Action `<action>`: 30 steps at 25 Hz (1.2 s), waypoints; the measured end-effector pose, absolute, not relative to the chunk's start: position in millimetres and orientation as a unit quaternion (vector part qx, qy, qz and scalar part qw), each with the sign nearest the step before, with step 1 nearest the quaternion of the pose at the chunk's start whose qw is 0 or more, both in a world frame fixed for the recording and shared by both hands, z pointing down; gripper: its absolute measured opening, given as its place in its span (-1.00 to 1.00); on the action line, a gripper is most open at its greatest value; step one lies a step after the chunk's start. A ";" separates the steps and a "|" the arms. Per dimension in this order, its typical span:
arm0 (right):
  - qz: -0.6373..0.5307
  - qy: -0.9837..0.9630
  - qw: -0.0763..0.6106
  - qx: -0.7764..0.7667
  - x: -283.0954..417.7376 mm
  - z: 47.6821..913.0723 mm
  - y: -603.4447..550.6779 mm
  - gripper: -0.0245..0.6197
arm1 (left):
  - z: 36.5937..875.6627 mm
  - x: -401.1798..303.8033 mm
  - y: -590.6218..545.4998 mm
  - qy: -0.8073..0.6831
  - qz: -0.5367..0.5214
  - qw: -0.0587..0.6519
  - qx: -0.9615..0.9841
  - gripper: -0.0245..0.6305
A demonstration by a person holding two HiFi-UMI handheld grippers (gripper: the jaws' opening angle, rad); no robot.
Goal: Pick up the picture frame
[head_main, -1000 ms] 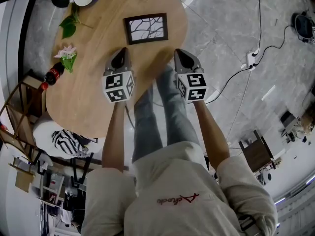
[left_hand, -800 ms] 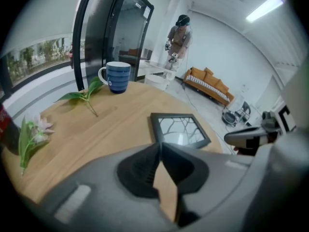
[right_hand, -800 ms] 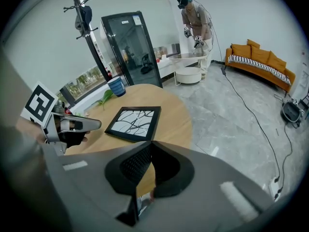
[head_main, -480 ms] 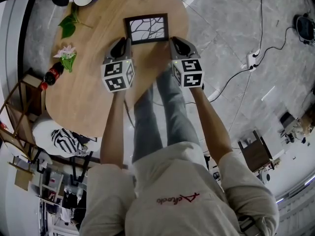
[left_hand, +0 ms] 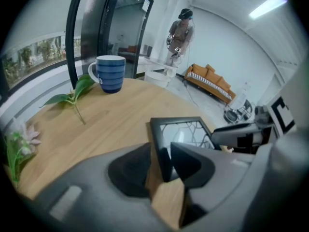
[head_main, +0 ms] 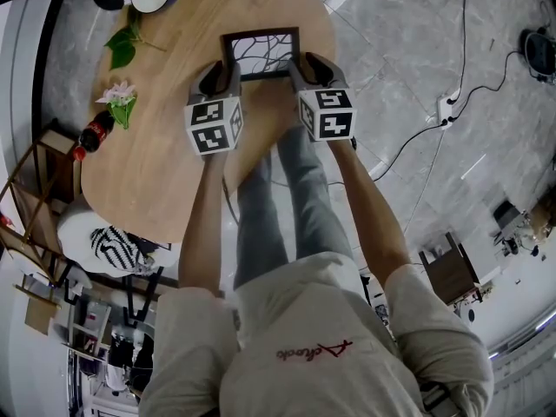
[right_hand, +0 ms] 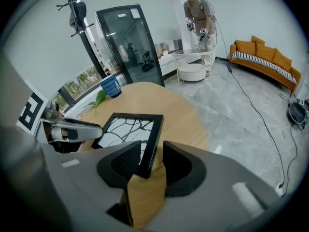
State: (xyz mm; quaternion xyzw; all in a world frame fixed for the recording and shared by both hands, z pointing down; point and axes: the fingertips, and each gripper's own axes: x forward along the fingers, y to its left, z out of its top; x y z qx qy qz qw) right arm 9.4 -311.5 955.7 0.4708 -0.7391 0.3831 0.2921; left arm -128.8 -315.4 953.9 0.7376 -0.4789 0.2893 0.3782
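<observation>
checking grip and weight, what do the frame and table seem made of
Frame: matte black moulding, wood or plastic, cannot tell; the pale sheen over the print suggests glazing. Table: light wood or wood-look laminate, by its streaky grain; smooth finish.

An oval wooden table (head_main: 148, 168) is shown on a grey marble-tiled floor (head_main: 391, 42), across which a dark cable (head_main: 462, 24) is run to a white power strip (head_main: 448, 104). White walls (right_hand: 43, 57) are lit by a ceiling light strip (left_hand: 269, 5). A dark-framed glass door (right_hand: 133, 45), a coat stand (right_hand: 77, 13), a long window (left_hand: 29, 59) and an orange sofa (right_hand: 263, 57) are seen beyond.
</observation>
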 end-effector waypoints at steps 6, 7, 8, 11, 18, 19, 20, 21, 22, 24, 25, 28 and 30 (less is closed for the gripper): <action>0.388 -0.734 0.292 0.475 7.0 958.5 -319.6 -0.51 | 959.0 -125.0 -321.5 -0.477 0.292 0.386 0.734 -0.48; 0.389 -0.733 0.293 0.475 6.4 959.2 -319.9 -0.52 | 959.9 -124.8 -322.1 -0.477 0.292 0.387 0.733 -0.48; 0.390 -0.732 0.293 0.475 6.1 959.8 -320.2 -0.52 | 960.9 -124.8 -322.6 -0.478 0.293 0.388 0.732 -0.48; 0.390 -0.730 0.294 0.478 6.8 960.6 -321.2 -0.57 | 961.8 -125.0 -323.4 -0.482 0.293 0.389 0.729 -0.50; 0.393 -0.727 0.293 0.480 5.4 960.2 -321.3 -0.65 | 960.7 -121.9 -324.3 -0.483 0.293 0.391 0.727 -0.65; 0.393 -0.727 0.291 0.482 5.5 960.2 -321.9 -0.66 | 960.7 -122.2 -324.8 -0.484 0.292 0.392 0.726 -0.66; 0.394 -0.727 0.290 0.482 5.5 960.2 -322.5 -0.66 | 960.8 -122.5 -325.3 -0.485 0.290 0.394 0.725 -0.67; 0.395 -0.727 0.288 0.482 5.5 960.2 -322.8 -0.66 | 960.9 -122.8 -325.5 -0.485 0.289 0.395 0.724 -0.67; 0.396 -0.727 0.287 0.482 5.7 960.1 -322.6 -0.66 | 960.9 -122.8 -325.3 -0.486 0.288 0.397 0.723 -0.68; 0.399 -0.727 0.286 0.481 6.6 960.2 -321.6 -0.67 | 960.9 -122.4 -324.3 -0.488 0.286 0.401 0.721 -0.68; 0.400 -0.727 0.284 0.481 6.7 960.3 -321.3 -0.67 | 960.5 -122.5 -324.0 -0.490 0.284 0.402 0.720 -0.69; 0.402 -0.726 0.278 0.484 6.5 959.4 -322.0 -0.68 | 956.9 -123.2 -324.2 -0.496 0.278 0.398 0.720 -0.70; 0.402 -0.724 0.276 0.487 8.1 957.9 -322.4 -0.68 | 954.9 -121.8 -323.5 -0.498 0.276 0.395 0.721 -0.69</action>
